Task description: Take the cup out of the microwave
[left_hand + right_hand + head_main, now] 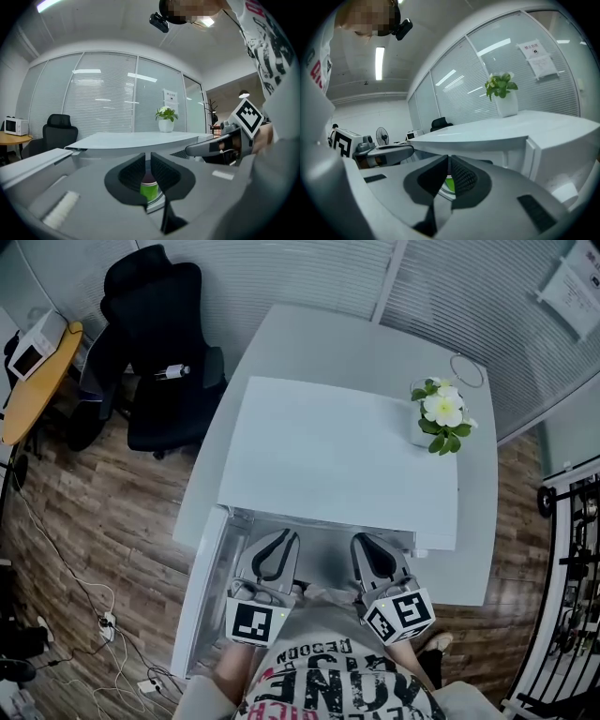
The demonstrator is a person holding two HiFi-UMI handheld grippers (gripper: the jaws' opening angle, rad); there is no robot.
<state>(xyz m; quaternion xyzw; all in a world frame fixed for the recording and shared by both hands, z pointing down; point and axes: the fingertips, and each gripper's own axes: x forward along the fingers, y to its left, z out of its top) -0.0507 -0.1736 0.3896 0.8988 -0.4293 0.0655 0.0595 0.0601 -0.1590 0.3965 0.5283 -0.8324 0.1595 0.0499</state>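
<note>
Both my tools reach forward, side by side, into the open mouth of the white microwave (337,456), which sits on the pale surface (309,343). Its door (202,601) is swung out on my left. From the head view I see only the backs of the tools and their marker cubes, because the oven's top hides the inside. My left tool (148,161) has its jaws drawn in to a narrow slit. The green cup (150,191) sits in that slit, dark toward its top, above a pale plate (158,204) on the oven floor. The pads seem to be pinching the cup, though the slit is dim and I cannot be fully sure they press on it. My right tool (449,161) has its jaws closed, with the tips meeting. A sliver of the same green cup shows low in the gap behind the tips, close ahead of them, and I cannot tell whether it touches them. The cup is thus inside the microwave, between and just in front of the two tools. A white pot of flowers (441,413) stands on the surface behind the oven's right corner. A black office chair (159,343) stands on the wooden floor off to the left.
</note>
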